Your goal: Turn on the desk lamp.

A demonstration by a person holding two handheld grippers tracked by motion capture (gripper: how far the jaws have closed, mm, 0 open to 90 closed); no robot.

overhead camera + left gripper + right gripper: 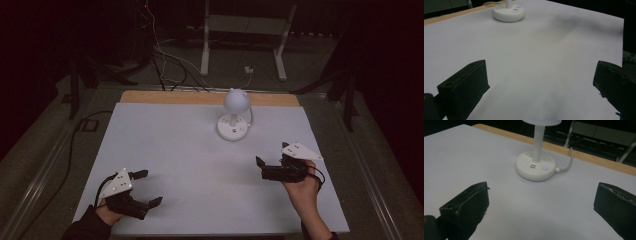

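Note:
A small white desk lamp (235,101) with a round head stands on its round base (232,130) at the far middle of the white-covered table (200,150). My left gripper (151,187) rests open near the front left, jaws wide apart, nothing between them. Held by a hand at the front right, my right gripper (271,154) is also open and empty. In the right gripper view the lamp base (535,167) sits close ahead, between the jaws, with a small blue light (545,167) lit on it. The lamp base (509,12) lies far ahead in the left gripper view.
A white cable (569,161) runs from the lamp base over the table's far wooden edge (200,98). Beyond the table stand a white metal frame (245,35) and loose cables (165,60) on a dark floor. The room is dim.

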